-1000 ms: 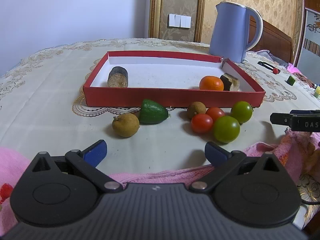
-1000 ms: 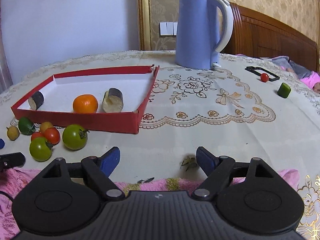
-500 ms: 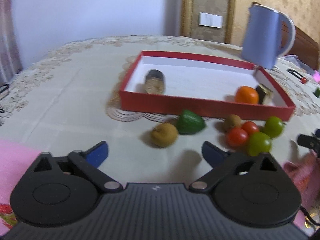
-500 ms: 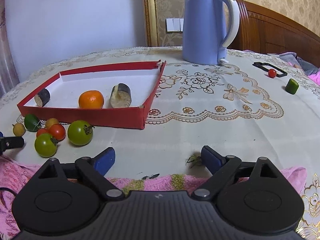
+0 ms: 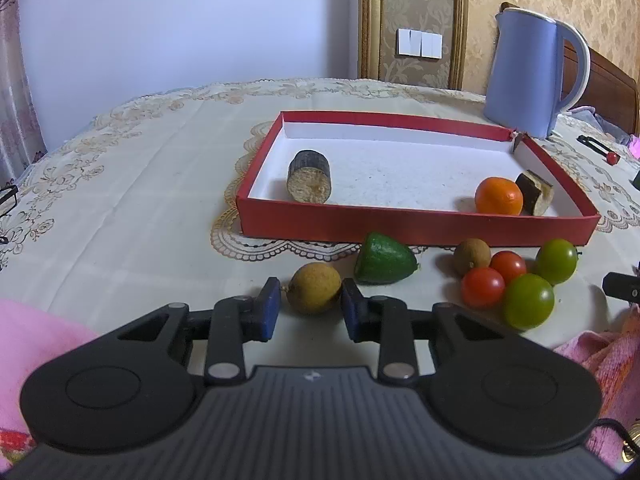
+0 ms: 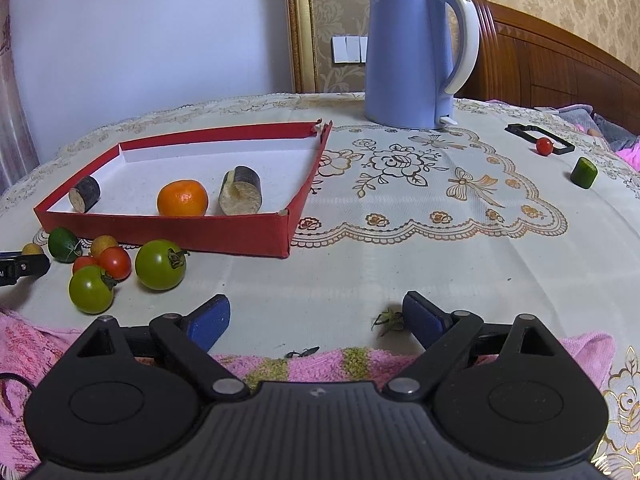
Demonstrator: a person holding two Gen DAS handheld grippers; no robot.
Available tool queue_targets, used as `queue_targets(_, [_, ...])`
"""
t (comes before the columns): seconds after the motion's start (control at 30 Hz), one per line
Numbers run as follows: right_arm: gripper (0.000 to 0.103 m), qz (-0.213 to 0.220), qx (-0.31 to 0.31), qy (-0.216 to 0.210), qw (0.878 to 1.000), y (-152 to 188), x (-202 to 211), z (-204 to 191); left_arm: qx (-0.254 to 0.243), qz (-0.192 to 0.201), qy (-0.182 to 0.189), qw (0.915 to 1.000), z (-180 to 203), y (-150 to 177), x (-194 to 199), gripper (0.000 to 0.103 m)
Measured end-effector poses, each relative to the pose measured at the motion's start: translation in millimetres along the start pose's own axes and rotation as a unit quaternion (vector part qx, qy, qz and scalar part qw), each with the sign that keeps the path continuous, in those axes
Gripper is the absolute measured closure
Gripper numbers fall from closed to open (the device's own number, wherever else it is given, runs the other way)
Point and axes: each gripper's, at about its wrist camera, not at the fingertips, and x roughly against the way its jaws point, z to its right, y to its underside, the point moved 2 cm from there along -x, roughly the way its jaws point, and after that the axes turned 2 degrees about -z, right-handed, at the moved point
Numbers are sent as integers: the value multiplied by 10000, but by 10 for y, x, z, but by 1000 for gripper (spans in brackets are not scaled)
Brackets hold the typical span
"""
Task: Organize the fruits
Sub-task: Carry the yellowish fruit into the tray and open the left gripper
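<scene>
My left gripper (image 5: 308, 304) has its blue pads closed around a tan longan (image 5: 316, 288) on the tablecloth; the right pad touches it, a thin gap shows at the left pad. Beside it lie a green fruit piece (image 5: 384, 264), another longan (image 5: 472, 257), two red tomatoes (image 5: 482, 287) and two green tomatoes (image 5: 529, 301). The red tray (image 5: 400, 228) holds an orange (image 5: 499, 196) and two dark cut pieces (image 5: 309, 176). My right gripper (image 6: 316, 320) is open and empty near the front edge, right of the tomatoes (image 6: 160, 265).
A blue kettle (image 6: 416, 56) stands behind the tray. A small red fruit (image 6: 544, 146) by a black frame and a green piece (image 6: 584, 173) lie at the far right. Pink towels (image 6: 320, 364) cover the table's front edge. A stem scrap (image 6: 386, 320) lies by my right finger.
My left gripper moved forward to the tan longan and closed its fingers around it. My right gripper moved slightly closer to the table and stayed open.
</scene>
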Motion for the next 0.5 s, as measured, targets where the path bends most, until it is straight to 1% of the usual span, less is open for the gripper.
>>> queue_targets(0.27, [9,1,-5,-3,10000,-1,-1,2,15,33,51,10000,32,-69,80,75])
queue_targets(0.4, [9,-2,2,-1,10000,-1,2,4,24,115,195,9997,82,-200,105,75])
queue_targets(0.5, [9,1,-8,-4,10000,-2,1,3,-34,201,236,9995,145,-337,90,75])
